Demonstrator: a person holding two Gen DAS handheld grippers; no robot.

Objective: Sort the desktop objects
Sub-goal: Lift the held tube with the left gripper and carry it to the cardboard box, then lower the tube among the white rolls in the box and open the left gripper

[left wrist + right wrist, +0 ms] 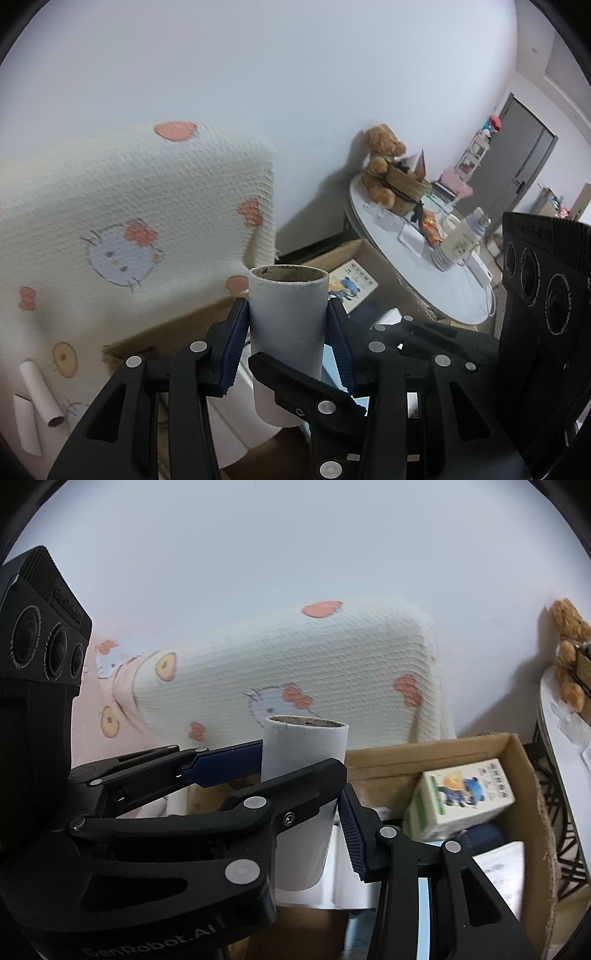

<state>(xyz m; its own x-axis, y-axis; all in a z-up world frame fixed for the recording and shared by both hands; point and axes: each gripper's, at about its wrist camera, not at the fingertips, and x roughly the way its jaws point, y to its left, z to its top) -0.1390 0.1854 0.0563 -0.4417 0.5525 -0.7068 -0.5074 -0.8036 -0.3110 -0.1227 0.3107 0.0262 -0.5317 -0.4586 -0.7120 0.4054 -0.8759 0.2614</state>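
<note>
Overhead, open room up to the bare wall. Printed pillow (pixel 140 206) close behind, cardboard box (pixel 424 760) rim just below and right, round bench (pixel 424 280) edge well off right. Cardboard tube (pixel 288 314) upright in the air at the box's left end: grey-white skin, ragged brown rim, hollow. Left tongs (pixel 288 332) clamped on its sides. Right tongs (pixel 306 808) crossing lower (one pad against the tube, other hidden; grip not certain). Count: three tubes, one held, two loose tubes (pixel 40 391) lying far left; one carton (pixel 458 801) in the box.
</note>
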